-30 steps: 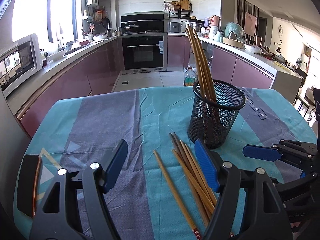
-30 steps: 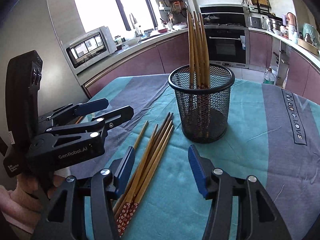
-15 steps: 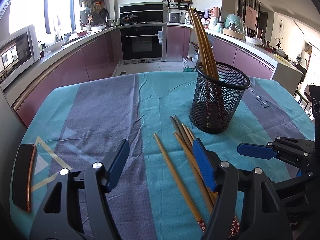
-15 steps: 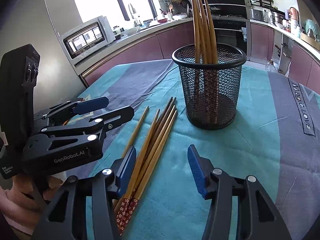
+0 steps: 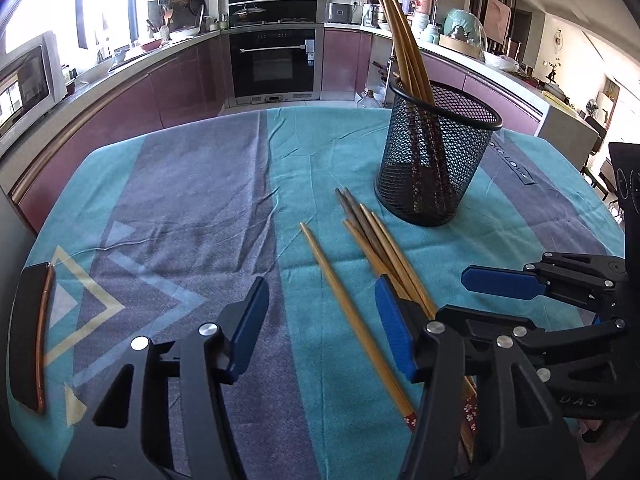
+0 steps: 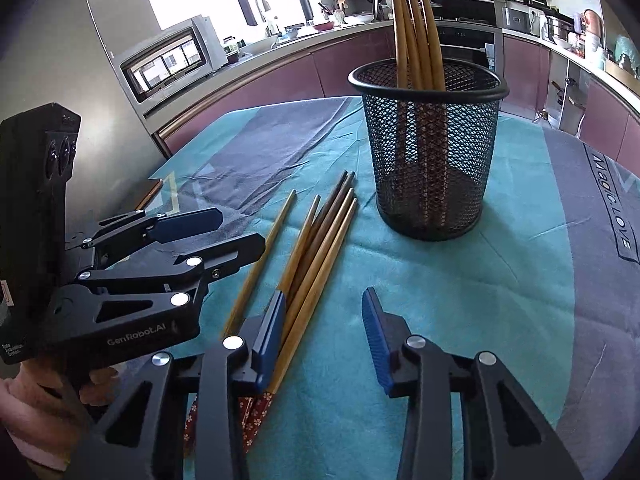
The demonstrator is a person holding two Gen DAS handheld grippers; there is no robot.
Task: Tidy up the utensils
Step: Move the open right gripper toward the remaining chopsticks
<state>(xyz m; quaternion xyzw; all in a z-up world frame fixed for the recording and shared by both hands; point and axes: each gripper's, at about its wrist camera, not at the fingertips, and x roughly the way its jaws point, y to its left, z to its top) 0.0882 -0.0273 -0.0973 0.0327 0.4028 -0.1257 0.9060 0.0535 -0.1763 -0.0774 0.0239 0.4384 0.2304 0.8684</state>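
Observation:
A black mesh cup (image 5: pixel 432 168) (image 6: pixel 432 160) stands on the teal and grey tablecloth with several wooden chopsticks (image 5: pixel 404 48) upright in it. More chopsticks lie flat in front of it: a loose bundle (image 5: pixel 376 240) (image 6: pixel 324 240) and a single one (image 5: pixel 344 308) (image 6: pixel 260 256) beside it. My left gripper (image 5: pixel 320 332) hangs low over the single chopstick, jaws closing, pads not touching it. My right gripper (image 6: pixel 324 336) straddles the bundle's patterned ends, jaws closing, its left pad close to the sticks but not pressing them. The grippers are side by side.
A dark phone with a copper edge (image 5: pixel 28 340) lies at the table's left edge. A hand (image 6: pixel 32 400) holds the left gripper's handle. Kitchen counters, an oven and a microwave stand beyond the table. Bare cloth stretches left of the chopsticks.
Both grippers' jaws have narrowed. The left gripper has sunk and tipped down toward the chopsticks. The mesh cup looms larger in the right wrist view.

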